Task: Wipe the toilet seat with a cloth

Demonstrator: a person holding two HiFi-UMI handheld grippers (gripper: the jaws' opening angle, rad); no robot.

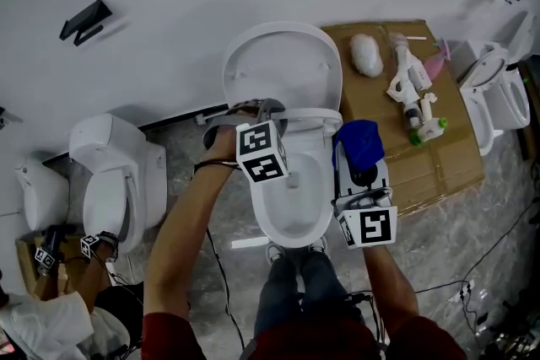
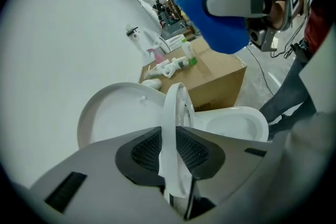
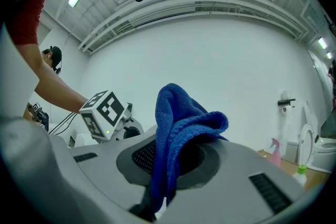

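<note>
left gripper (image 2: 176, 147) jaws on toilet seat (image 2: 175, 99)

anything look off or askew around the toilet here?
The toilet seat is half-raised, tilted between bowl and lid, its rim pinched in the left hand-held gripper. The blue cloth is bunched in the right hand-held gripper, off the seat. Bottles appear to lie sideways on the cardboard box. No spill visible.
</note>
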